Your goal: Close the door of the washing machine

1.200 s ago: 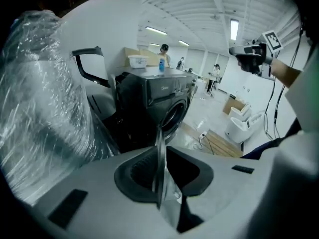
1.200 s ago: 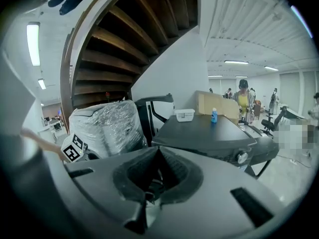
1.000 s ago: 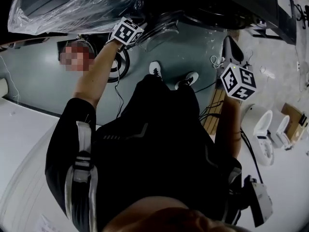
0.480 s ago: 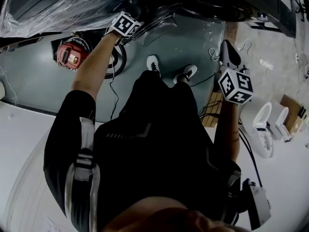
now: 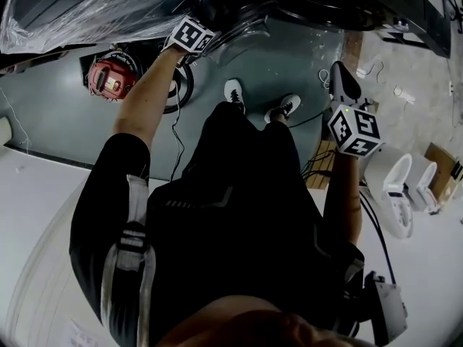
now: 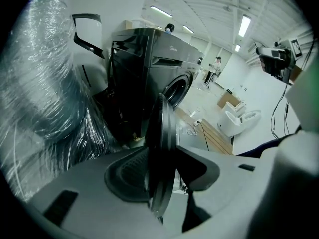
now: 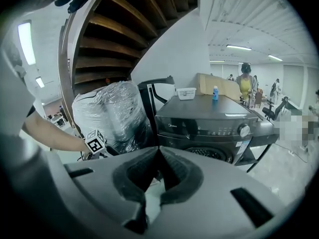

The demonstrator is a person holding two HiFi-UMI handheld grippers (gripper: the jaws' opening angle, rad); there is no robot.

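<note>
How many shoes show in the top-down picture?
2. One white shoe on the grey floor near the washer door; the second shoe right of it. None seem hidden.

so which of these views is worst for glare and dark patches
Head view: the plastic wrap glints white while the washing machine at the top sinks into shadow. Left gripper view: strong fisheye bending, black corners, the door edge a dark near-silhouette against bright ceiling lights. Right gripper view: evenest light, curved edges.
</note>
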